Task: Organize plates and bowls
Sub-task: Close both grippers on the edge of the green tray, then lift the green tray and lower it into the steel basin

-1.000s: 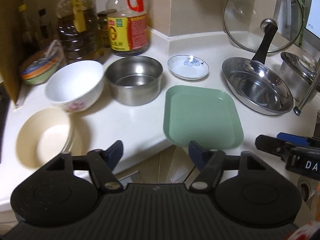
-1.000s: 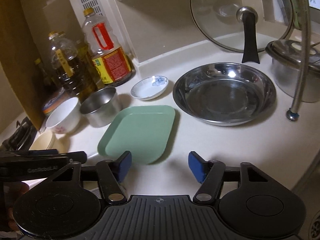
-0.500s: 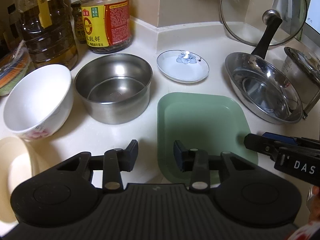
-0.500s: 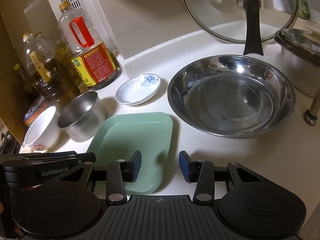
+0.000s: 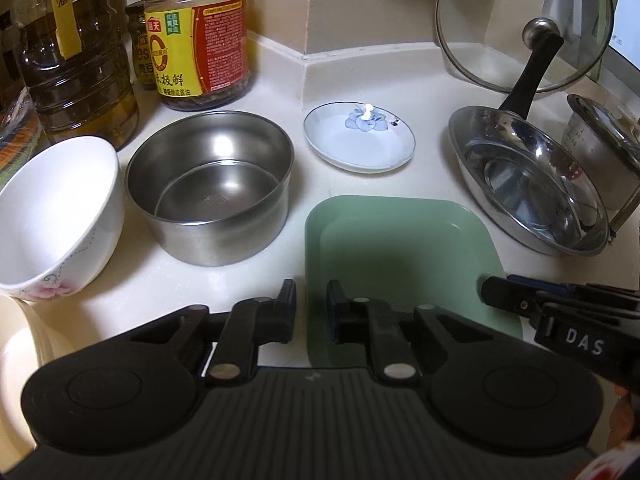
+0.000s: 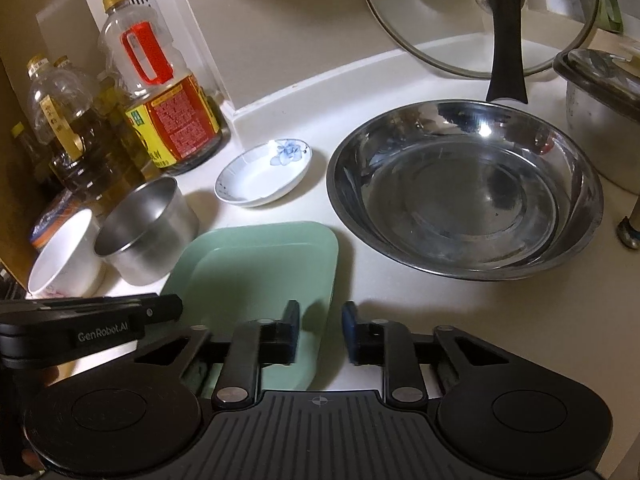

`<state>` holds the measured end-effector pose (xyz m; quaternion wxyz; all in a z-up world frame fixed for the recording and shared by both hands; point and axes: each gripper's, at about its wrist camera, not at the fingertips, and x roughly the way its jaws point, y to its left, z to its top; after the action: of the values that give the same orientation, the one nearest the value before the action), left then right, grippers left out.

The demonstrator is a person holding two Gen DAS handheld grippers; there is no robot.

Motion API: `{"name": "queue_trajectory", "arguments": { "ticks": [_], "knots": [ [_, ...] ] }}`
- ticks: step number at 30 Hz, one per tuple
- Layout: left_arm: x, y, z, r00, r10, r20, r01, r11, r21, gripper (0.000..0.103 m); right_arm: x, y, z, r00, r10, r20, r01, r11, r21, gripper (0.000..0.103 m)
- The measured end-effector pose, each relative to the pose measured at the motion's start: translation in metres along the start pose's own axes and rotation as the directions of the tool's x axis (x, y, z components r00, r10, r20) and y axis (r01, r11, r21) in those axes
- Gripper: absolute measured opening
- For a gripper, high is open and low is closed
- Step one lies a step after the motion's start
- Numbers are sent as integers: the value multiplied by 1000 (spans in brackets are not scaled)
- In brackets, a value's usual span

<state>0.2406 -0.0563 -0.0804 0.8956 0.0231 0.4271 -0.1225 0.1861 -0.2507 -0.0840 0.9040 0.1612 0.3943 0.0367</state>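
A pale green square plate (image 5: 400, 248) (image 6: 256, 264) lies flat at the counter's front edge. My left gripper (image 5: 312, 312) straddles its left rim near the front corner. The jaws are closing and stand nearly together, pressed on the rim. My right gripper (image 6: 320, 332) straddles the plate's right rim. Its jaws are also closing, with a sliver of counter still showing beside the rim. Each gripper's tip shows in the other's view: the right gripper (image 5: 520, 300) and the left gripper (image 6: 160, 306).
Left of the plate stand a steel bowl (image 5: 208, 188), a white bowl (image 5: 56, 208) and a cream bowl (image 5: 16, 352). Behind it sits a small flowered saucer (image 5: 358, 142), to its right a wide steel dish (image 5: 528, 184). Bottles (image 5: 200, 32), a glass lid (image 5: 520, 20) and a lidded pot (image 6: 600, 120) line the wall.
Both grippers came forward and down onto the green plate's opposite edges. Their jaws went from wide apart to nearly together around the rims.
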Motion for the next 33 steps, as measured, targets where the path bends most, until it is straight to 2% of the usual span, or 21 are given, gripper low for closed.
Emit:
{"name": "queue_trajectory", "arguments": {
  "ticks": [3,5,12,22,27,33],
  "knots": [
    [0,-2,0,1000,2,4,-2,1000,5,10,3,1,-1,1000,-3,-8,2,1000,-18,8],
    [-1,-3,-1,1000,2,6,-2,1000,7,8,3,2,-2,1000,-10,-5,10,1000,-28,7],
    [-10,-4,-1,1000,5,21,-5,1000,2,7,-2,3,-1,1000,-6,11,7,999,-47,7],
    [-42,-4,9,997,4,77,-3,1000,-10,6,-21,8,8,998,40,44,-38,998,-46,7],
    [-48,-14,22,994,-24,109,22,1000,16,6,-31,3,17,997,34,76,-32,999,-33,7],
    [-39,-42,42,989,-85,124,77,995,65,6,-43,-15,32,992,-25,122,25,1000,6,7]
  ]
}}
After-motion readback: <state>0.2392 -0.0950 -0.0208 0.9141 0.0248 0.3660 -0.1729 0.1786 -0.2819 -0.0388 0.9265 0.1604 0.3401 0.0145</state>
